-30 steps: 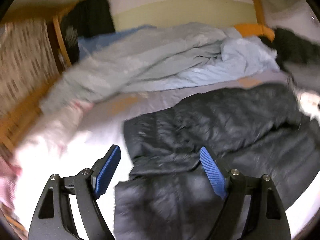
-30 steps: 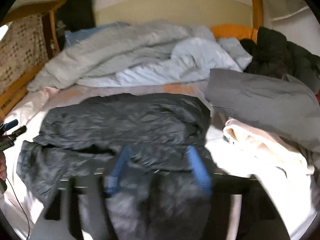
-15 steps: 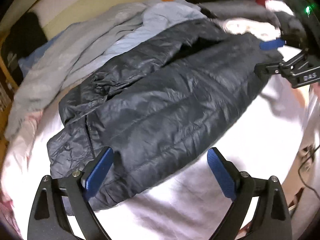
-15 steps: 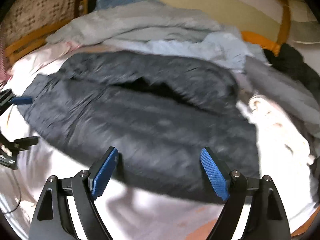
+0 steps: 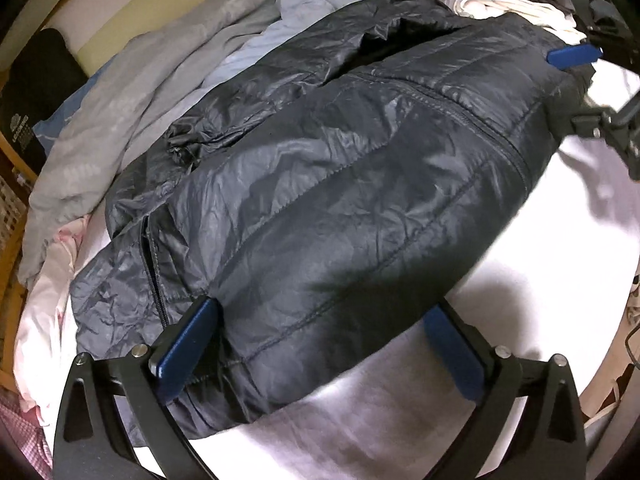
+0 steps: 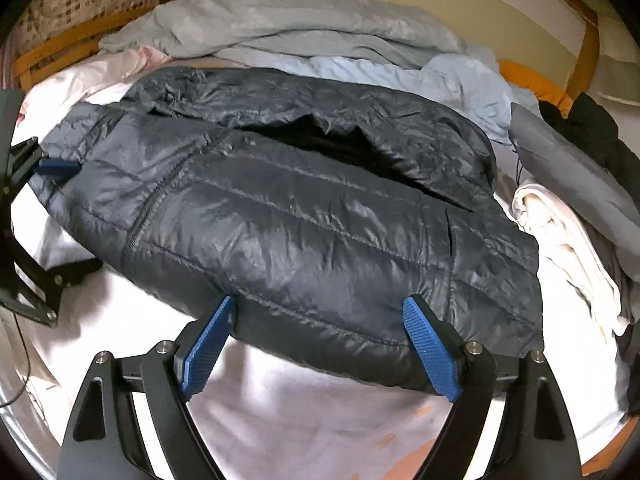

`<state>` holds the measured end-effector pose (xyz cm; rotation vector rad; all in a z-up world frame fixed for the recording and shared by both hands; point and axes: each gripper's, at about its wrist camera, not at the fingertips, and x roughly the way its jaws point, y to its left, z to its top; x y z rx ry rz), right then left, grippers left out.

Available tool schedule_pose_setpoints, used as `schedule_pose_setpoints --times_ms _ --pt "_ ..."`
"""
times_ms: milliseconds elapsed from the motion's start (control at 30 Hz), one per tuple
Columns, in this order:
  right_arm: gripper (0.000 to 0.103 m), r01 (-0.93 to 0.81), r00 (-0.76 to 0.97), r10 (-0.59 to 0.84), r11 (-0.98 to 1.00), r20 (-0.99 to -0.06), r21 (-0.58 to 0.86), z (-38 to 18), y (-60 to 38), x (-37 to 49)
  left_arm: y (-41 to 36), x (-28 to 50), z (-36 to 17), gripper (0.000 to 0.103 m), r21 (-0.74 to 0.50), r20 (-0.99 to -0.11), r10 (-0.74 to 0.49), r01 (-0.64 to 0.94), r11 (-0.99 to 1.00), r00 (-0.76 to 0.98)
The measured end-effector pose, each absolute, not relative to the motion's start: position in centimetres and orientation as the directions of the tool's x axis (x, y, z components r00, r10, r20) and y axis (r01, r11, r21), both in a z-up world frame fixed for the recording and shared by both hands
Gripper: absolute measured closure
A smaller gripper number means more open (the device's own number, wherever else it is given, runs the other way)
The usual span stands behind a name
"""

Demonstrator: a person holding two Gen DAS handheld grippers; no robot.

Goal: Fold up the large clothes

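Observation:
A dark navy quilted jacket [image 5: 340, 184] lies folded across the white bed sheet [image 5: 540, 280], hood side away from me. My left gripper [image 5: 320, 320] is at the jacket's near left edge. Its jaws are opening wide, the hem lies loosely between them, and the pads do not press on it. My right gripper [image 6: 320, 308] stands open at the near right edge of the jacket [image 6: 300, 208], with hem between its fingers and nothing pinched. In each view a blue pad of the other gripper shows at the jacket's far end: the right pad [image 5: 576, 56], the left pad [image 6: 60, 168].
A crumpled grey-blue duvet [image 6: 280, 28] fills the back of the bed. Cream [image 6: 560, 240], grey [image 6: 580, 184] and black clothes [image 6: 592, 128] are piled on the right. An orange wooden bed frame [image 6: 588, 40] runs behind. Pink fabric [image 5: 52, 264] lies at the left.
Both grippers have sunk and rolled toward the jacket's near edge, and their jaws have widened. The jacket, bunched a second ago, now lies spread flat across the bed.

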<state>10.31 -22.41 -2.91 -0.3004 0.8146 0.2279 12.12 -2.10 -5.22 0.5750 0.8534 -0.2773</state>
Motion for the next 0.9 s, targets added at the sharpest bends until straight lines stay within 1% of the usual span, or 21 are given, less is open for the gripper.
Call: schedule_pose_setpoints --times_ms 67,100,133,167,200,267,300,333,433,533,600,633,667,700,733,767,800,833,867,900 --pt "0.015 -0.318 0.68 0.066 0.924 -0.731 -0.212 -3.2 -22.0 10.0 -2.0 12.3 -5.0 0.0 0.359 -0.769 -0.005 0.439 0.824 0.639" --pt "0.015 -0.322 0.7 0.047 0.912 -0.713 -0.256 -3.3 -21.6 9.6 -2.0 12.6 -5.0 0.003 0.362 -0.762 0.001 0.424 0.83 0.648" --pt "0.015 -0.324 0.72 0.027 0.897 -0.694 -0.301 -3.4 -21.2 9.2 -1.8 12.5 -4.8 0.009 0.364 -0.752 0.006 0.408 0.837 0.659" --pt "0.015 -0.326 0.746 -0.003 0.87 -0.666 -0.369 -3.7 -20.4 8.7 -1.8 12.5 -4.6 0.026 0.357 -0.752 0.001 0.405 0.842 0.659" --pt "0.015 -0.341 0.773 -0.035 0.819 -0.633 -0.462 -4.4 -19.3 7.9 -1.7 12.4 -4.3 0.036 0.348 -0.753 -0.006 0.406 0.845 0.658" --pt "0.015 -0.373 0.799 -0.054 0.738 -0.599 -0.563 -5.5 -17.7 6.7 -1.9 12.1 -3.8 0.043 0.355 -0.744 -0.014 0.414 0.838 0.668" --pt "0.015 -0.377 0.816 -0.059 0.701 -0.576 -0.606 -6.1 -17.0 6.1 -2.1 12.0 -3.9 0.044 0.375 -0.74 -0.006 0.42 0.826 0.672" --pt "0.015 -0.359 0.843 -0.077 0.658 -0.533 -0.662 -6.6 -16.4 5.5 -2.2 12.0 -4.1 0.044 0.397 -0.736 0.008 0.422 0.815 0.677" --pt "0.015 -0.323 0.863 -0.113 0.627 -0.493 -0.709 -7.0 -16.1 5.7 -2.5 12.2 -5.0 0.044 0.447 -0.728 0.049 0.419 0.79 0.684" --pt "0.015 -0.286 0.854 -0.16 0.651 -0.495 -0.703 -6.8 -16.9 7.0 -2.5 12.4 -5.1 0.038 0.464 -0.718 0.062 0.41 0.785 0.694" --pt "0.015 -0.264 0.855 -0.183 0.652 -0.485 -0.711 -6.8 -17.5 7.8 -2.4 12.5 -5.1 0.025 0.487 -0.702 0.083 0.392 0.78 0.707" --pt "0.015 -0.266 0.856 -0.179 0.652 -0.486 -0.71 -6.8 -17.6 7.9 -2.3 12.6 -5.2 0.024 0.498 -0.694 0.089 0.387 0.776 0.715" --pt "0.015 -0.269 0.857 -0.174 0.652 -0.485 -0.709 -6.8 -17.7 8.0 -2.2 12.8 -5.2 0.024 0.491 -0.698 0.083 0.39 0.779 0.712" --pt "0.015 -0.27 0.858 -0.172 0.65 -0.484 -0.71 -6.8 -17.7 8.0 -2.0 13.0 -5.1 0.03 0.475 -0.705 0.075 0.391 0.788 0.705" --pt "0.015 -0.272 0.86 -0.168 0.647 -0.482 -0.712 -6.9 -17.7 8.0 -1.9 13.1 -4.9 0.04 0.461 -0.709 0.069 0.387 0.798 0.702" --pt "0.03 -0.279 0.86 -0.162 0.644 -0.483 -0.713 -6.9 -17.7 7.8 -1.8 13.1 -4.7 0.061 0.46 -0.706 0.069 0.382 0.802 0.705" --pt "0.045 -0.284 0.857 -0.166 0.639 -0.488 -0.715 -7.0 -17.6 7.9 -1.9 12.8 -4.4 0.072 0.471 -0.693 0.075 0.371 0.8 0.717" --pt "0.068 -0.267 0.856 -0.195 0.626 -0.479 -0.732 -7.3 -17.6 7.9 -2.0 12.5 -4.0 0.075 0.48 -0.675 0.073 0.362 0.799 0.735" --pt "0.076 -0.26 0.858 -0.204 0.619 -0.472 -0.741 -7.3 -17.6 7.8 -2.1 12.2 -3.5 0.081 0.48 -0.659 0.06 0.358 0.801 0.749" --pt "0.08 -0.261 0.861 -0.195 0.623 -0.47 -0.738 -7.0 -17.6 7.6 -2.1 11.9 -2.9 0.084 0.48 -0.643 0.052 0.349 0.805 0.764"
